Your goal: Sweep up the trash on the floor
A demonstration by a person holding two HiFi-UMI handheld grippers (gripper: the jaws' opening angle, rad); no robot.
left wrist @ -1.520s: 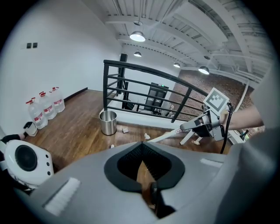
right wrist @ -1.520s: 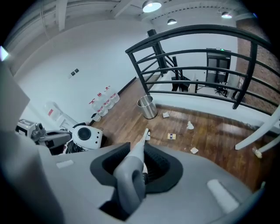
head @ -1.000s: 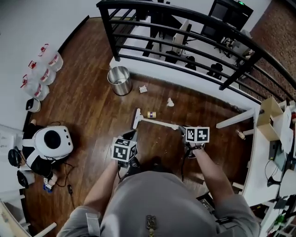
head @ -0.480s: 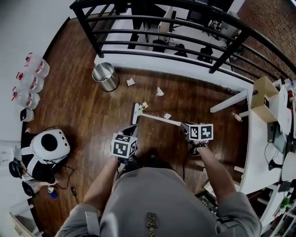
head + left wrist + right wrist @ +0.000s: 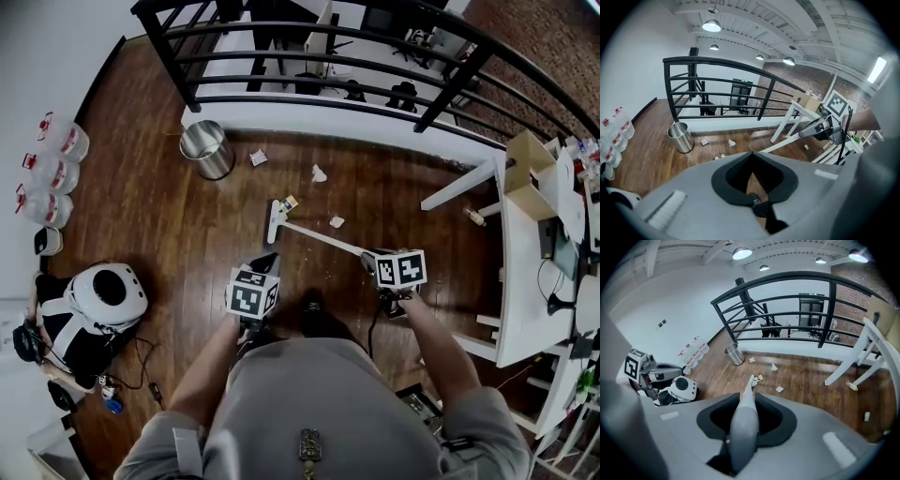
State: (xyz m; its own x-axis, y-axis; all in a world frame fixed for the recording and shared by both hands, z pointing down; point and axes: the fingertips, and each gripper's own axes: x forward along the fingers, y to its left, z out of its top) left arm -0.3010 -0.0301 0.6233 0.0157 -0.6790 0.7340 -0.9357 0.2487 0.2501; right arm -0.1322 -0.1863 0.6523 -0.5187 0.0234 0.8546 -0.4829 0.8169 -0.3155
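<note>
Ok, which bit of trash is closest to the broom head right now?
The small tan box, lying right beside the broom head. The other scraps lie farther off.

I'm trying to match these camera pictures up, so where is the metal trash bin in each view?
Head view: the metal trash bin stands upper left, by the railing's corner post.
Left gripper view: the bin is at centre left, below the railing.
Right gripper view: the bin is just left of centre, below the railing.
Shared landmark: the black railing.
</note>
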